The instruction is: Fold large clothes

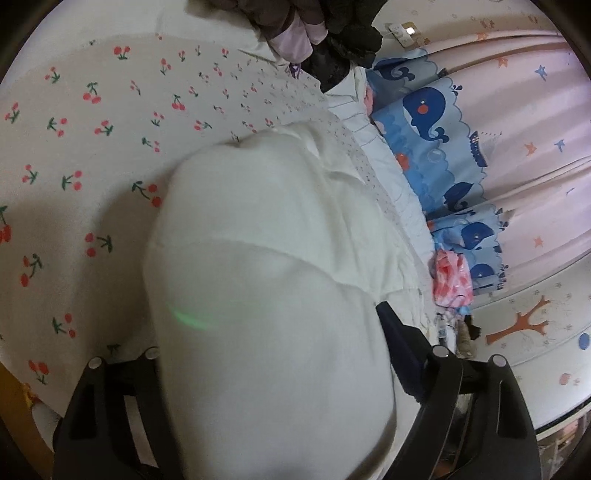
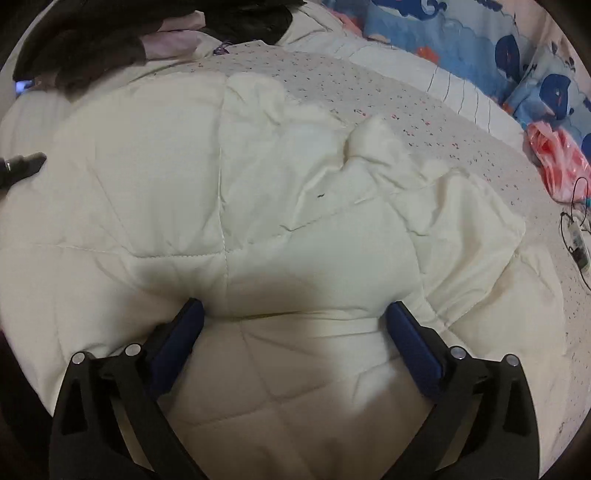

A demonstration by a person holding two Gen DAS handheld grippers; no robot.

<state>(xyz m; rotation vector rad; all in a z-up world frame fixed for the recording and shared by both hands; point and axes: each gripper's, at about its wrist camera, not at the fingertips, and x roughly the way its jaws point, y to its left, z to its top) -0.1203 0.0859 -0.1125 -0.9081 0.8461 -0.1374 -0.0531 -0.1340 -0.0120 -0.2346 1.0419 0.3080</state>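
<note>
Both wrist views close, downward — shared white quilt [image 2: 295, 206].

Cherry-print bedsheet [image 1: 92, 155], whale-pattern blue curtain [image 1: 428, 114], dark clothes pile [image 1: 332, 33], pink plastic bag [image 2: 557, 162]

Left gripper [image 1: 273, 332] is tilted downward, jaws wide, a thick fold of the white quilt [image 1: 258, 258] clamped between them. Right gripper [image 2: 295, 314] is pointed steeply down at the quilt, jaws spread wide, nothing gripped.

Dim indoor light, heavy fisheye bend at edges. White quilt [image 1: 266, 295] between left jaws blurry, green glare streak. Soft shadow between right jaws.
</note>
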